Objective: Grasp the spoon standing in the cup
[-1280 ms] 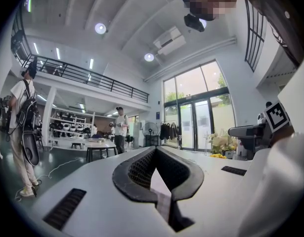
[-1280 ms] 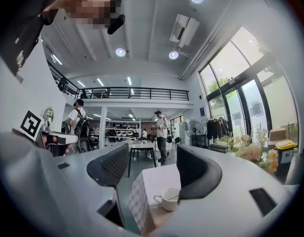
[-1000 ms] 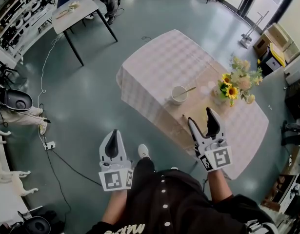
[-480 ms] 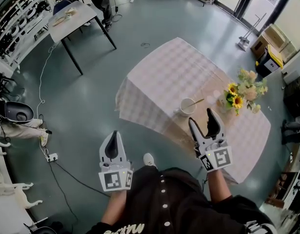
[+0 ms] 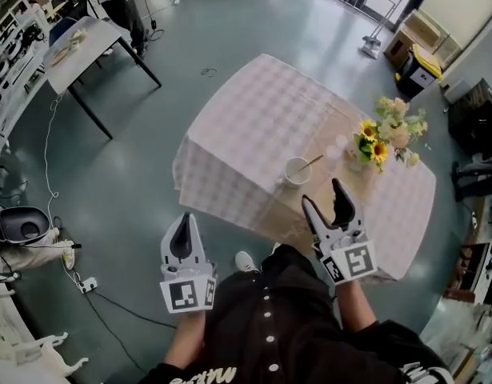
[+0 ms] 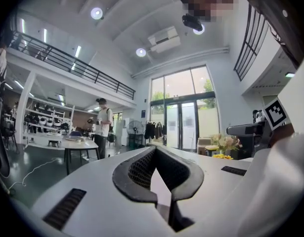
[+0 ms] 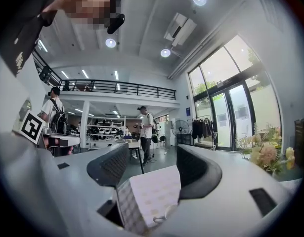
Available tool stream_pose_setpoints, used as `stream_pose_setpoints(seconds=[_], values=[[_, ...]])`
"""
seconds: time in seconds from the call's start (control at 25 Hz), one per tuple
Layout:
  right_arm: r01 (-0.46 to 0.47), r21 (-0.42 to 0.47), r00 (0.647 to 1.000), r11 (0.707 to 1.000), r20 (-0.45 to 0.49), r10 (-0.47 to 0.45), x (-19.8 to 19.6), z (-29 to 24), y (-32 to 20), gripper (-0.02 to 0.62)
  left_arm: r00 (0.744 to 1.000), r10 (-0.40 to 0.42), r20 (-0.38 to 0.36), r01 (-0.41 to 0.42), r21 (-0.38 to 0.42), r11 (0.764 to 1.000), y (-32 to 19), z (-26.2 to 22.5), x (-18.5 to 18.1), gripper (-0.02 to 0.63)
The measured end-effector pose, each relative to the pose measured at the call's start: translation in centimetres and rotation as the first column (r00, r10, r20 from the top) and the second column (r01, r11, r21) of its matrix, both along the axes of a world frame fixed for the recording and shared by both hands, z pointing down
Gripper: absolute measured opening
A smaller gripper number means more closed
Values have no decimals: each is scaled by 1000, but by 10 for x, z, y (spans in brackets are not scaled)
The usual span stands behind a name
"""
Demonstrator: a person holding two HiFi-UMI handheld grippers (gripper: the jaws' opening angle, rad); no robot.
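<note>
While cup holds spoon, right gripper gapes (empty).

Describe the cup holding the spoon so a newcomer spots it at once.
Find the table with the pale checked cloth in the head view's centre. By its lower edge, left of the sunflower bouquet, sits a cup. It is low, round and white, with a spoon handle leaning out toward the flowers.

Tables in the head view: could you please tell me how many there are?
2: a cloth-covered table before the person, a smaller table at the upper left. Others may be out of frame.
</note>
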State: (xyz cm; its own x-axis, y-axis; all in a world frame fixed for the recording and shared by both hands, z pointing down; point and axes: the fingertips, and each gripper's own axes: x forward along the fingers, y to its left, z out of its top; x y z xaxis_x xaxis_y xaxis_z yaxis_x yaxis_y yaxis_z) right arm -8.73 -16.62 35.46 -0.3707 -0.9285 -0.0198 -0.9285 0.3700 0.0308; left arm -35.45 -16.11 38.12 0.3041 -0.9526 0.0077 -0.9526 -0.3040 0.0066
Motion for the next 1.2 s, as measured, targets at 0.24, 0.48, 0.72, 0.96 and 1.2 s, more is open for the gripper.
stream_pose_setpoints(seconds=[0.24, 0.48, 0.72, 0.96, 1.2], values=[[-74, -3, 997, 997, 8, 74, 35, 6, -14, 285, 997, 71, 7, -71, -6, 997, -31, 3, 35, 17], [-122, 7, 992, 993, 15, 121, 66, 3, -30, 285, 993, 116, 18, -116, 4, 993, -58, -6, 65, 17], [-165, 4, 986, 986, 21, 165, 97, 4, -47, 285, 986, 165, 29, -165, 6, 986, -90, -10, 99, 17], [-235, -7, 971, 972, 48, 235, 133, 8, -56, 285, 974, 225, 40, -225, 3, 974, -115, -10, 136, 17], [-287, -6, 956, 958, 56, 287, 178, 12, -58, 285, 958, 281, 51, -282, 8, 959, -133, -11, 186, 17]])
